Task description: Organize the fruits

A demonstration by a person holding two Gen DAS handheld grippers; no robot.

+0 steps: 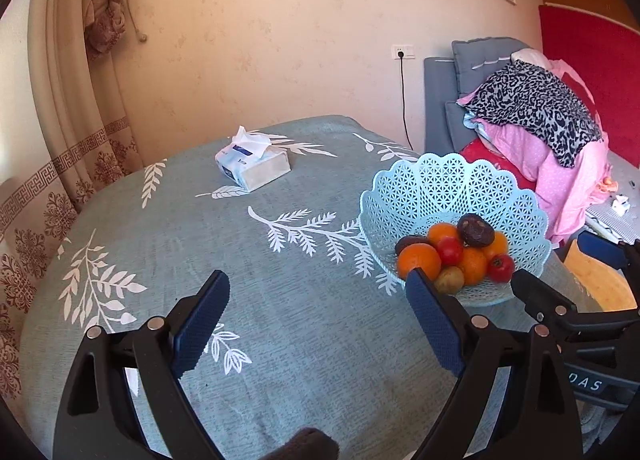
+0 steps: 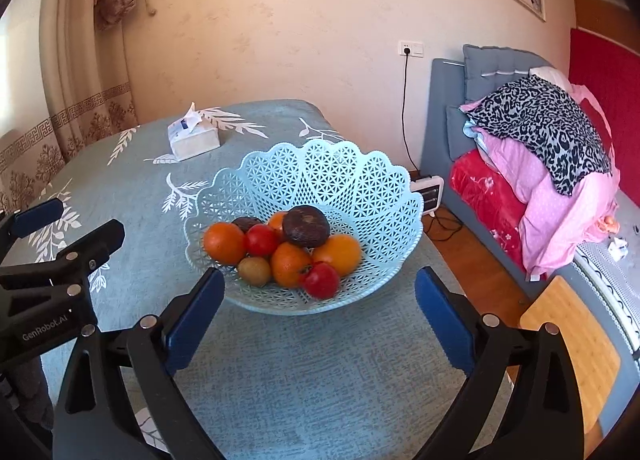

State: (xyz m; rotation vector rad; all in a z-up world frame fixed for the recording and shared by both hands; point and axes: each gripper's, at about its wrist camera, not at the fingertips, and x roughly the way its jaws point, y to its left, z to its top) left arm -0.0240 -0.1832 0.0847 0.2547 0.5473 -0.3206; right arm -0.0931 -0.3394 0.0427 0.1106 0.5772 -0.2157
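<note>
A pale blue lattice basket (image 2: pixel 320 164) stands on the table's teal leaf-print cloth (image 2: pixel 312 372). In it lie several fruits: oranges (image 2: pixel 224 242), red tomatoes (image 2: pixel 320 280), a kiwi (image 2: pixel 255 270) and a dark brown fruit (image 2: pixel 306 226) on top. My right gripper (image 2: pixel 320 276) is open just in front of the basket's near rim, with nothing held. My left gripper (image 1: pixel 318 280) is open over bare cloth, left of the basket (image 1: pixel 440 180), and it is empty. Its right finger (image 1: pixel 432 320) overlaps the basket's near edge in the left wrist view. Each gripper shows at the edge of the other's view.
A tissue box (image 1: pixel 252 164) sits at the far side of the table. Right of the table is a bed with piled clothes (image 2: pixel 540 132). A small white heater (image 2: pixel 428 192) is on the floor. A wooden stool (image 2: pixel 568 340) stands close by. Curtains (image 1: pixel 60 120) hang at the left.
</note>
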